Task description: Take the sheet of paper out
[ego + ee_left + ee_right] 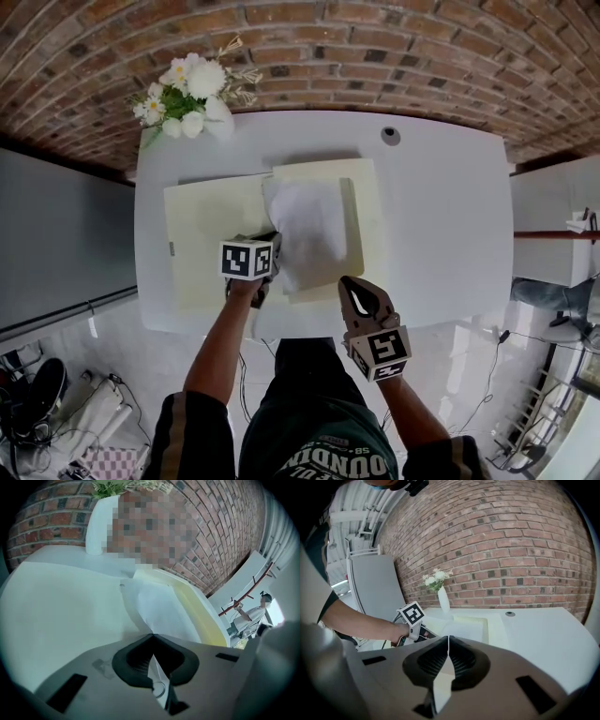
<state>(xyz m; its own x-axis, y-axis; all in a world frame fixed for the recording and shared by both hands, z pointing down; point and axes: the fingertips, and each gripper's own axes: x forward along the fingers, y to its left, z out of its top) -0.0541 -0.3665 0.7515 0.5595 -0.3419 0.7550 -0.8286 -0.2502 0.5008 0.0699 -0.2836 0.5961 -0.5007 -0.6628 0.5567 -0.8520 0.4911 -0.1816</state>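
Person's dark printed top (314, 450) at the near edge, both forearms reaching out over the table (441, 225). Right gripper (348, 281) hovers over the table's near edge, right of centre. Its jaws are pressed together with nothing between them, and it touches nothing. Left gripper (152, 636) is further in, left of the right one, with its marker cube (248, 260) on top. Its jaws are closed tight, pinching the near-left corner of the sheet of paper (309, 225).

The sheet is white and lies across the middle of an open cream folder (206, 234), mostly on the folder's right half. It looks bowed rather than flat, lifted at the gripped corner. From the left gripper view the sheet runs away from the jaw tips toward the far side, with the folder's yellow edge just to its right. Can't tell if the far end is tucked under anything.

The folder is spread flat at the table's centre, its left half bare. A white vase of white flowers (192, 94) stands at the far-left corner, and a round grey cap (390, 136) sits in the tabletop, far right. A brick wall (375, 47) is behind the table. Another person (257, 613) stands well off to the right, and bags (37, 394) sit on the floor near left.
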